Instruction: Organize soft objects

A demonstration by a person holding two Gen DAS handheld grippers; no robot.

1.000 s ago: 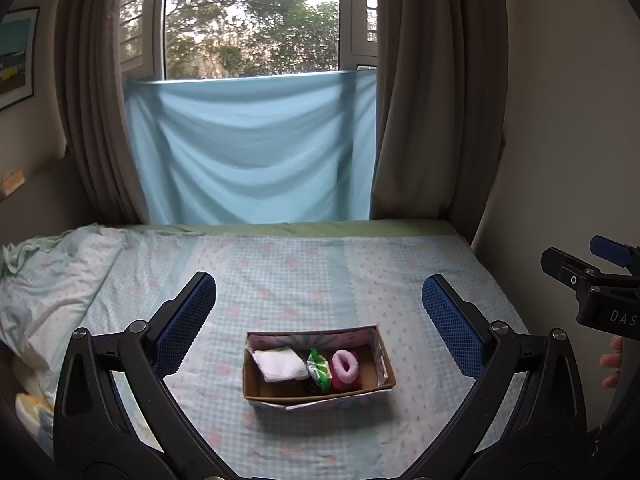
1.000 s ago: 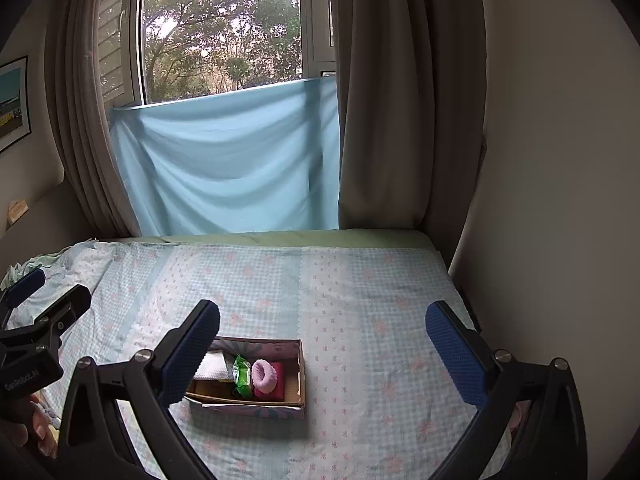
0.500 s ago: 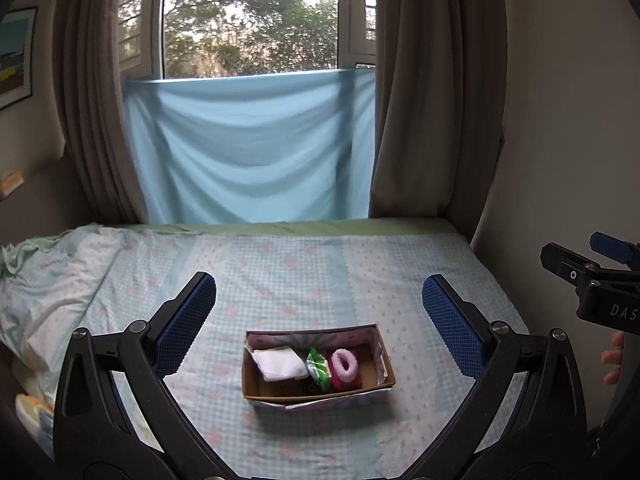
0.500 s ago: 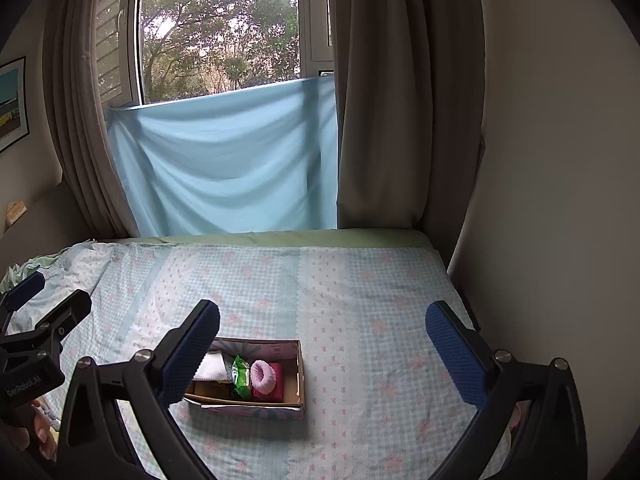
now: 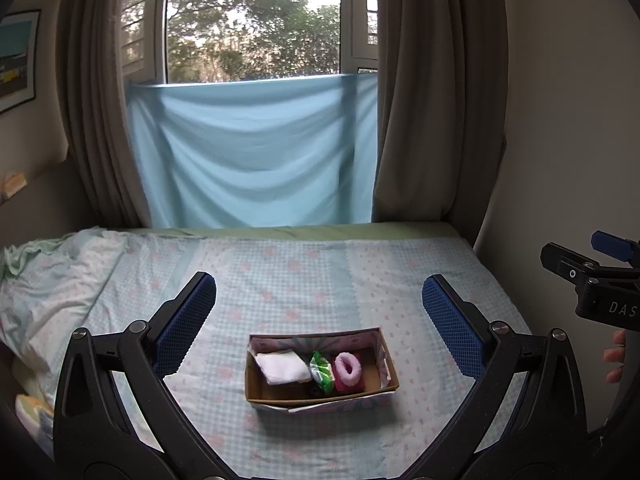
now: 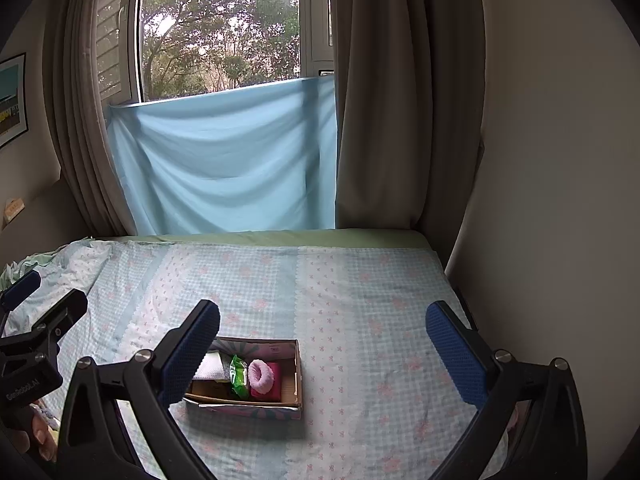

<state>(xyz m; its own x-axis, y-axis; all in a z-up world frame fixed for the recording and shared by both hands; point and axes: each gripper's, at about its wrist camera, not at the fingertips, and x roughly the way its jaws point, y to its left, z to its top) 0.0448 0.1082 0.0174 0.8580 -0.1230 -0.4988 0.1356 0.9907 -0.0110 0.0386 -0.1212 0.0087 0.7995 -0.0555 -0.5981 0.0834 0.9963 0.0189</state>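
Left gripper [image 5: 319, 316] and right gripper [image 6: 323, 350] level, fingers [image 5: 186, 318] spread, seemingly above box [image 5: 320, 398].

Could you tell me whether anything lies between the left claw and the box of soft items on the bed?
Nothing visible does. The left claw hangs open above the bedsheet, with only bare sheet before the box.

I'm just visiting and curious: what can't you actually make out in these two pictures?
- Left view: dark item in the box, tucked between green packet and white cloth.
- Right view: white cloth's left part, behind the right tongs' finger.
- Left view: right hand, cut off by the edge.
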